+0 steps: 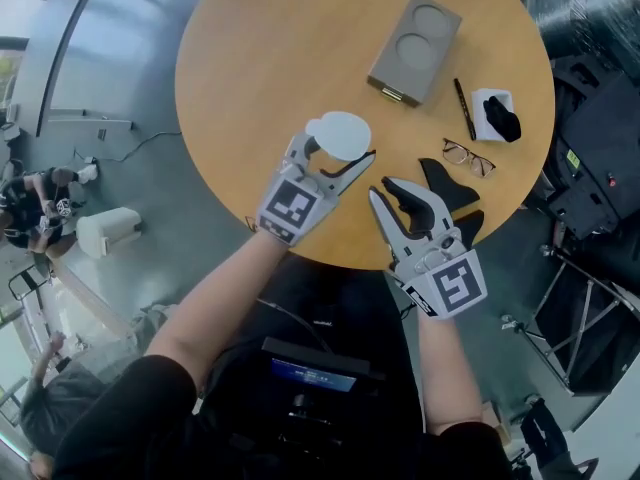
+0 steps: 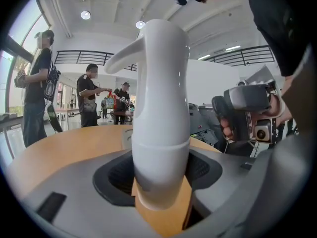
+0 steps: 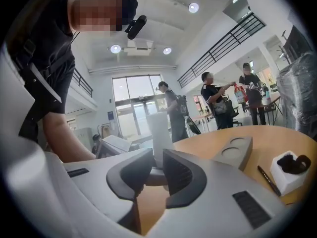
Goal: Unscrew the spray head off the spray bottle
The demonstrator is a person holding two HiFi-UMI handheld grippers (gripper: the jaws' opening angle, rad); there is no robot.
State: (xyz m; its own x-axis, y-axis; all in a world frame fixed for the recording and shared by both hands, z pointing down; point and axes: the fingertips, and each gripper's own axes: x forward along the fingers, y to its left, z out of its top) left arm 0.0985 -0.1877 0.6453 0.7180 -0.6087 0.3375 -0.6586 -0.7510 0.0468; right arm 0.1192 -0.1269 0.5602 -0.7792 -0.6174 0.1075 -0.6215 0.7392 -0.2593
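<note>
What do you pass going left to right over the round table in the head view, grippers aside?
spray bottle → grey box with two round recesses → black pen → white block with a black piece on it. Glasses left out: they overlap the pen and the block.

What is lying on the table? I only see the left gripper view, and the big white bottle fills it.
Observer: Eyeglasses lie near the right edge of the table in the head view.
Child: Is anything next to them?
Observer: Yes, a black pen, just above them in that picture.
Child: Is my other gripper holding something?
Observer: No. The right gripper has its jaws a little apart with nothing between them.
</note>
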